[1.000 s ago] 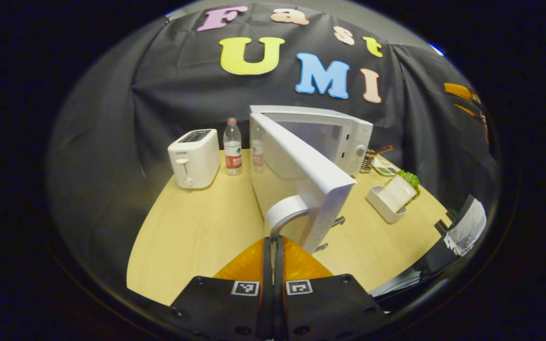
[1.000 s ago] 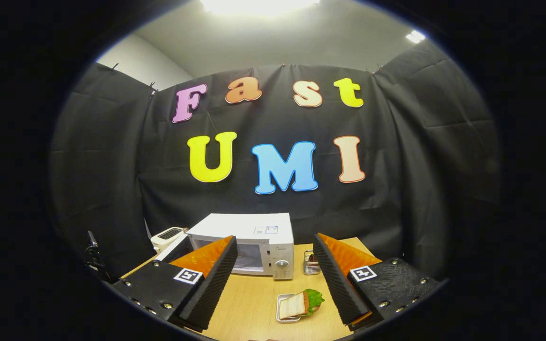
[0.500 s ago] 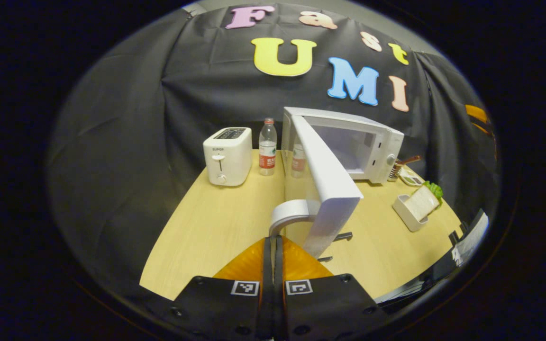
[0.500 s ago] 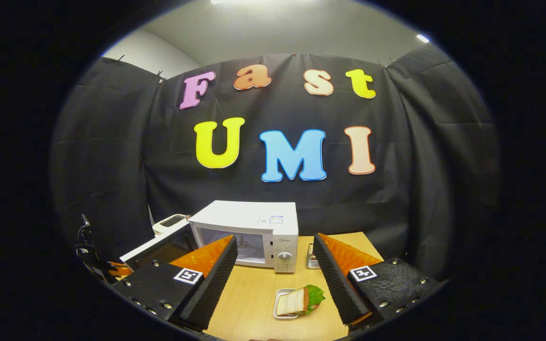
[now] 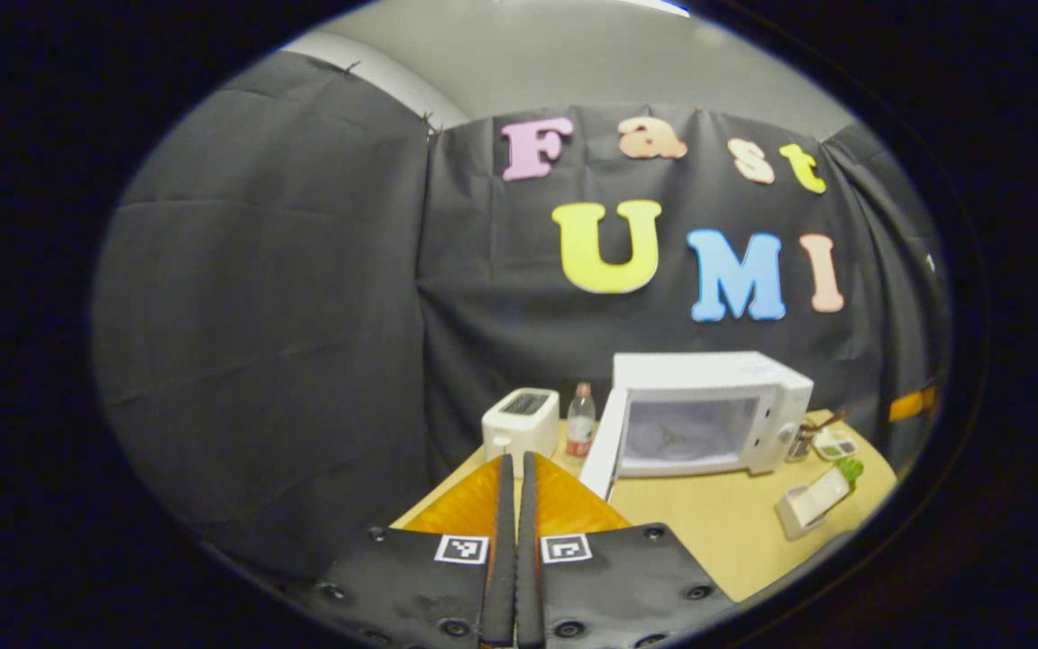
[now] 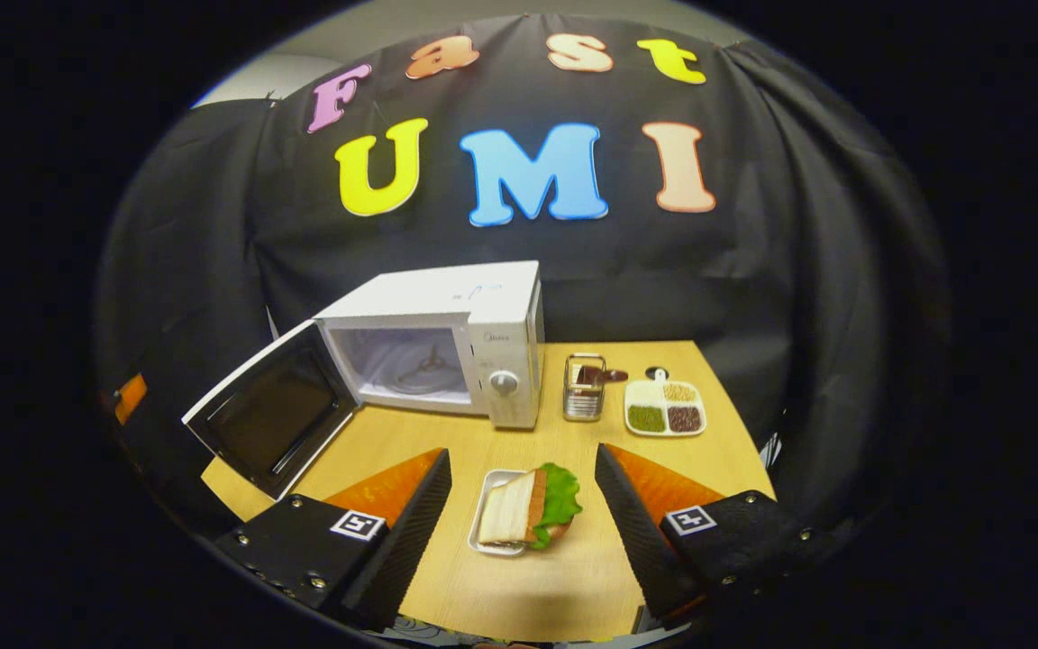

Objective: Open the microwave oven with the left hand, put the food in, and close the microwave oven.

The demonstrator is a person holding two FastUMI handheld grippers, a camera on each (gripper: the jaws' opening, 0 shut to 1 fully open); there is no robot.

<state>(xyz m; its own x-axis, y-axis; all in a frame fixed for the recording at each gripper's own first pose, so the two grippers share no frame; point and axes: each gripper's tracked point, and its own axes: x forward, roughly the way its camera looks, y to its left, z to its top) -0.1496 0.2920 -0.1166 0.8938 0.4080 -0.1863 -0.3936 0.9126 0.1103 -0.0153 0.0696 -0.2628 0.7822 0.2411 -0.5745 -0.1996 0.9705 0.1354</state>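
Observation:
The white microwave stands at the back of the wooden table with its door swung wide to the left and its cavity bare. A sandwich with lettuce lies in a small white tray in front of it. My right gripper is open, hovering above and short of the sandwich, which appears between its fingers. In the left gripper view, my left gripper is shut on nothing and held back from the microwave and its open door. The sandwich tray sits to the right.
A white toaster and a water bottle stand left of the microwave. Right of it are a metal utensil holder and a divided dish of grains. Black cloth walls close in the table.
My left gripper has drawn back and up from the door handle, leaving the door wide open. My right gripper has tipped down and come closer to the sandwich.

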